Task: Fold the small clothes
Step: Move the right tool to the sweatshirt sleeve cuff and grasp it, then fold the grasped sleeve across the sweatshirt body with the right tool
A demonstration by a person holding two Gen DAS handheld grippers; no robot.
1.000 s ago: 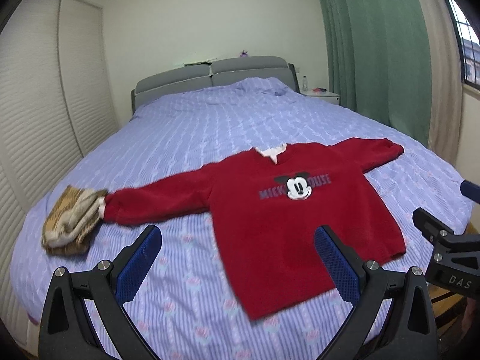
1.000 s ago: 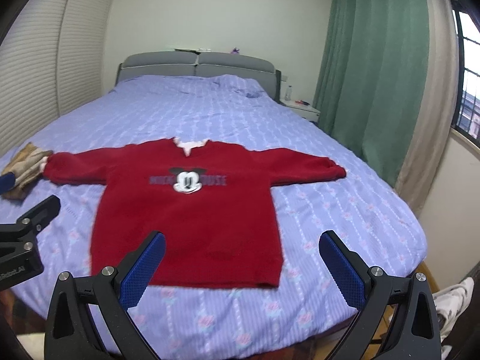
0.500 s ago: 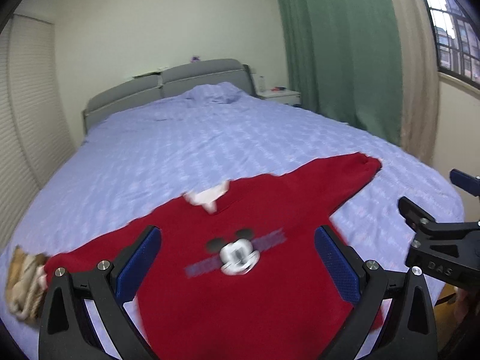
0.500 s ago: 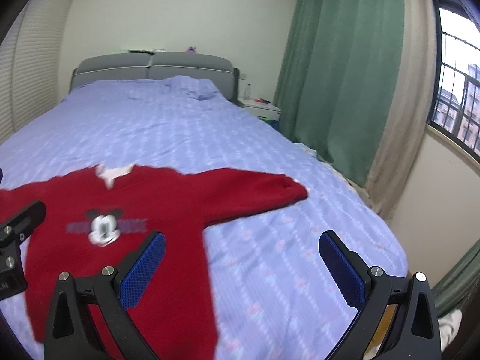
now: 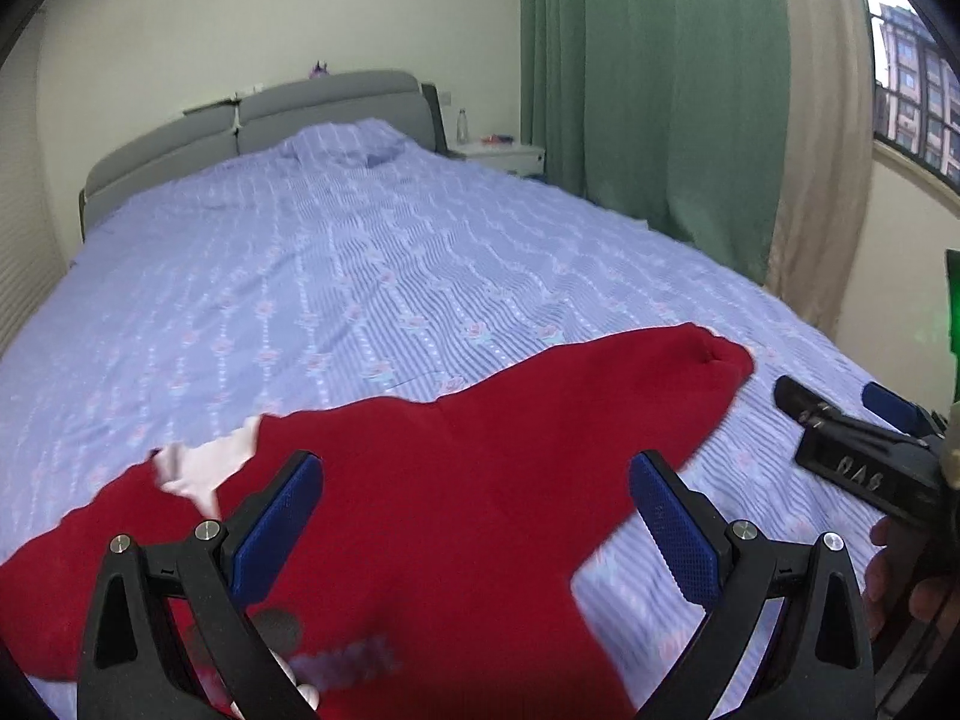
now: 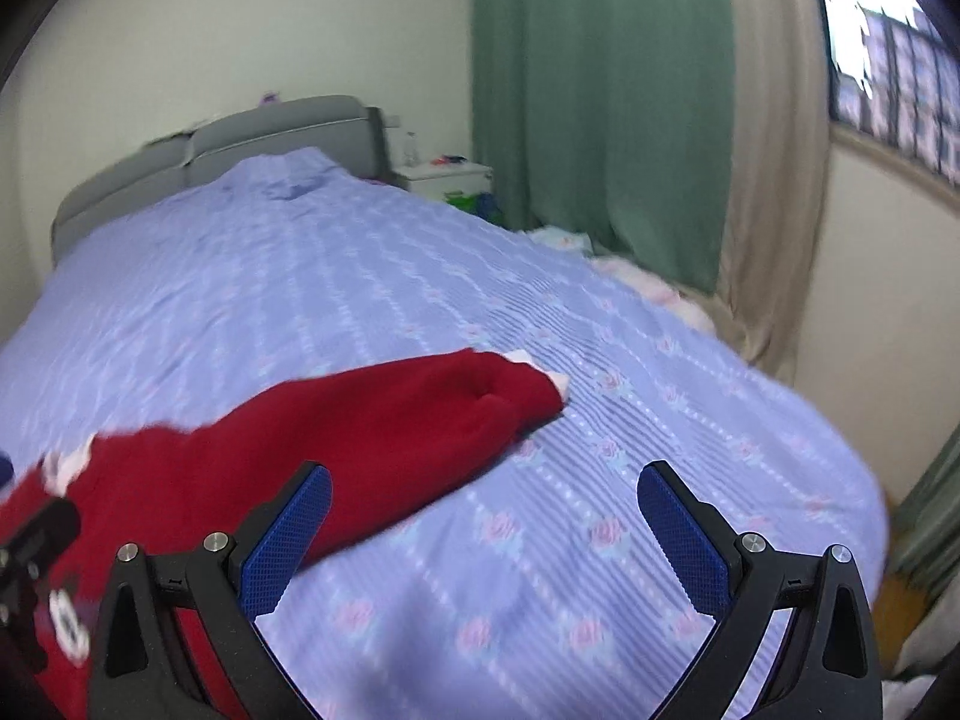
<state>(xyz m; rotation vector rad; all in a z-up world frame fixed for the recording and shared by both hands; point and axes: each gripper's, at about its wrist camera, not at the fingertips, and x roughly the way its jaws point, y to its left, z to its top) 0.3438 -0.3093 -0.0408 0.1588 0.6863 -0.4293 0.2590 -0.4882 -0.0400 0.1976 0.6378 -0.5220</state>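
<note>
A red Mickey Mouse sweatshirt (image 5: 456, 498) lies flat on the bed, face up, with a white collar (image 5: 204, 468). My left gripper (image 5: 474, 516) is open and empty, low over the chest near the collar. The sweatshirt's right sleeve (image 6: 384, 426) stretches out to its cuff (image 6: 528, 390). My right gripper (image 6: 483, 534) is open and empty, over the bedspread just right of that sleeve. The right gripper also shows in the left wrist view (image 5: 864, 456).
The bed (image 5: 360, 276) has a lilac flowered cover and a grey headboard (image 5: 252, 132). A white nightstand (image 6: 447, 177) and green curtains (image 6: 600, 96) stand on the right. The bed's right edge (image 6: 864, 480) drops off close by.
Both grippers have swung right and moved in lower over the bed. The sweatshirt now fills the lower left of both views; the folded brown cloth is out of view.
</note>
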